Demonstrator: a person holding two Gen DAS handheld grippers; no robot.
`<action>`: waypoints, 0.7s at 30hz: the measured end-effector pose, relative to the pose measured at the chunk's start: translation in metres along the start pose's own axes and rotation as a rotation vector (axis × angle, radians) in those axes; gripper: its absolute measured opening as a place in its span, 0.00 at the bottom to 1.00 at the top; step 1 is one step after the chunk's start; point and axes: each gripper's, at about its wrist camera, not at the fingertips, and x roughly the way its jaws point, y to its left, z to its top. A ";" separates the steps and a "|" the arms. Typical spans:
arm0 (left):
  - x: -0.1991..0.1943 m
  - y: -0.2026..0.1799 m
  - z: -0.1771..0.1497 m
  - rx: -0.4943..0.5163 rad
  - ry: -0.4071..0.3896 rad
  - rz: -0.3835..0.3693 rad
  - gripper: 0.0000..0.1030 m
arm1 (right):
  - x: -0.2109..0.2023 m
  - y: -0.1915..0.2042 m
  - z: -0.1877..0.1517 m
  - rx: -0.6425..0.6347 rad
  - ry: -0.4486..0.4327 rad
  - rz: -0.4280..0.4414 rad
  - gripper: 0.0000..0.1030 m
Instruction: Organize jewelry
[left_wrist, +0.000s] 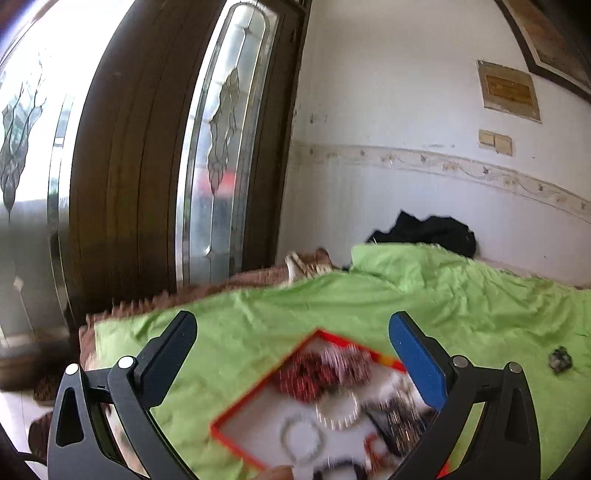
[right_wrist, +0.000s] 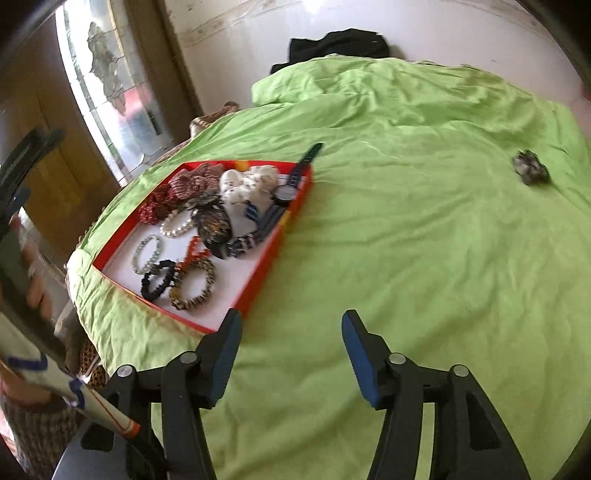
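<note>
green sheet (right_wrist: 406, 229) across the whole bed, wrinkled and bare over most of its width, white wall behind and a dark wooden door (left_wrist: 125, 158) with a leaded glass panel off the bed's left side. a black garment (right_wrist: 340, 44) is bunched at the far edge against the wall, likely just left there.

on to the red tray (right_wrist: 258, 269), sitting at the bed's near-left corner, close to its edge. my read: it's the collecting spot, since nearly all the jewelry is already heaped inside it. a red patterned scrunchie (right_wrist: 173, 192) and a white one (right_wrist: 251, 182) fill the far end, a watch (right_wrist: 288, 188) lies with its strap poking over the far rim, a dark beaded piece (right_wrist: 212, 221) is in the middle, and a pearl bracelet (right_wrist: 177, 225), a black scrunchie (right_wrist: 159, 280) and a gold-brown beaded bracelet (right_wrist: 195, 288) lie near the front.

one small dark item (right_wrist: 530, 168) lies alone toward the bed's right edge, well apart from the tray; too small to name, probably the stray left to gather.

left claw (left_wrist: 291, 332) hovers over the tray, spread wide, nothing in it. right claw (right_wrist: 291, 325) spread too, empty, above bare sheet just beside the tray's near corner.

left view is motion-blurred, tray contents smeared and cut off at the bottom. a hand at the right view's left edge is only partly visible.
</note>
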 end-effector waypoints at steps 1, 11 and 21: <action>-0.007 0.000 -0.004 0.003 0.007 -0.012 1.00 | -0.003 -0.004 -0.003 0.007 -0.005 0.000 0.59; -0.066 -0.021 -0.032 0.166 0.141 -0.028 1.00 | -0.036 -0.001 -0.030 -0.051 -0.076 -0.051 0.69; -0.084 -0.012 -0.050 0.103 0.294 -0.090 1.00 | -0.043 0.008 -0.048 -0.077 -0.076 -0.087 0.75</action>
